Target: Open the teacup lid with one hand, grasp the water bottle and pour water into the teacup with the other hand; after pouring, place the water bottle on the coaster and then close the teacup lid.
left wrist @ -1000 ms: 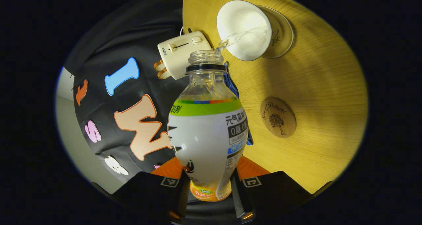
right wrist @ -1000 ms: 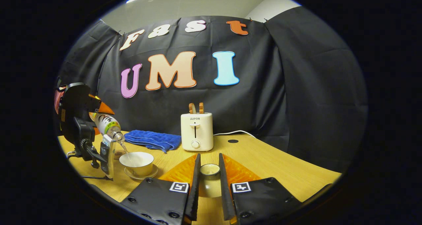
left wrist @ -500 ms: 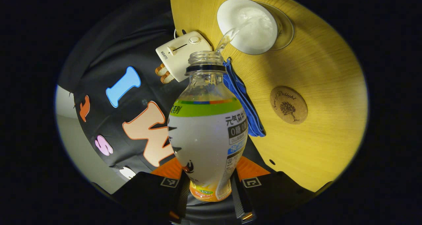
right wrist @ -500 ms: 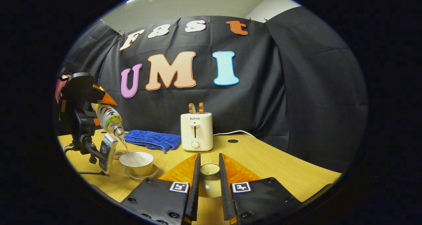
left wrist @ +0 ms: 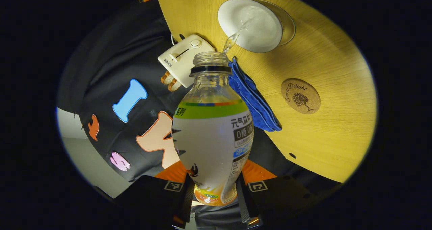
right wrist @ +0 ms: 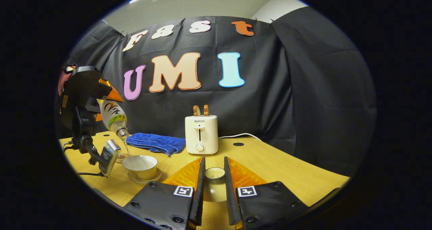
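My left gripper is shut on the water bottle, which has no cap and tilts mouth-down. A thin stream runs from its mouth into the white teacup, which stands open on its saucer. The round cork coaster lies bare on the table, beside the cup. In the right gripper view, the left gripper holds the bottle steeply above the teacup. My right gripper is shut on the teacup lid, held over the table to the right of the cup.
A white toaster with toast stands at the back of the wooden table. A folded blue towel lies to its left, behind the cup. A cable runs from the toaster, near a small hole.
The left gripper has risen and tipped the bottle more steeply; water keeps running into the cup. The right gripper with the lid has stayed still.
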Action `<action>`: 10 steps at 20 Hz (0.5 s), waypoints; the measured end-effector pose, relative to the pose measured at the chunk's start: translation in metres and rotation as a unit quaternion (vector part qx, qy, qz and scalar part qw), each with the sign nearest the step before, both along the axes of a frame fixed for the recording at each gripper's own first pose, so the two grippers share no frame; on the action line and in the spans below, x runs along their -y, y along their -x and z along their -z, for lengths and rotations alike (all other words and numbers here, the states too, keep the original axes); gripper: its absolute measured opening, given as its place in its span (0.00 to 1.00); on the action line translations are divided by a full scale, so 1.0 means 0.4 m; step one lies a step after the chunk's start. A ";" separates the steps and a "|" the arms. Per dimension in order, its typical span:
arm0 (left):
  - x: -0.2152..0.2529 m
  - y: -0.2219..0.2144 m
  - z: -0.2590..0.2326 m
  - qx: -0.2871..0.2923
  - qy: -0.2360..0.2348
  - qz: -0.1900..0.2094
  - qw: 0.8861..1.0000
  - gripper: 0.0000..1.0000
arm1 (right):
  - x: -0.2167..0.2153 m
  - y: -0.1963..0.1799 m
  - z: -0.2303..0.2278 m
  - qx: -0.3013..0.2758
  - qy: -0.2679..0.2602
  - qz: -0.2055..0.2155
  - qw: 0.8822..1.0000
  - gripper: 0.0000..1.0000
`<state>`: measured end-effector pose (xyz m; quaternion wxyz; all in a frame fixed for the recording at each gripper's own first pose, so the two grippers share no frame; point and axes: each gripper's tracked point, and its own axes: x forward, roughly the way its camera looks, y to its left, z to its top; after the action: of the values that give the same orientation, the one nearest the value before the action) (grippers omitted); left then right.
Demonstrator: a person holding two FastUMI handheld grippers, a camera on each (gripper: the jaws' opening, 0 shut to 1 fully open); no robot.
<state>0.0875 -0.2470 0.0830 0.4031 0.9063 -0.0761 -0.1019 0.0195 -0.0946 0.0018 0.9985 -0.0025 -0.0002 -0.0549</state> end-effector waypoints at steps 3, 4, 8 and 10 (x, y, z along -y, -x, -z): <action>0.009 0.000 -0.007 0.004 -0.007 0.005 1.000 0.53 | 0.000 0.000 0.000 0.000 0.000 0.000 1.000 0.31; 0.011 0.002 -0.005 0.003 -0.006 0.006 1.000 0.54 | 0.000 0.000 0.001 0.000 0.000 0.000 1.000 0.31; 0.004 -0.003 0.004 0.000 -0.001 0.004 1.000 0.54 | -0.001 0.000 0.001 0.000 0.000 -0.002 1.000 0.34; -0.002 -0.006 0.023 -0.013 0.017 0.002 1.000 0.54 | -0.002 0.000 0.001 0.000 0.000 -0.003 1.000 0.31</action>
<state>0.0901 -0.2460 0.0740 0.4192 0.8977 -0.0744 -0.1133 0.0195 -0.0937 0.0015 0.9987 -0.0024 0.0000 -0.0517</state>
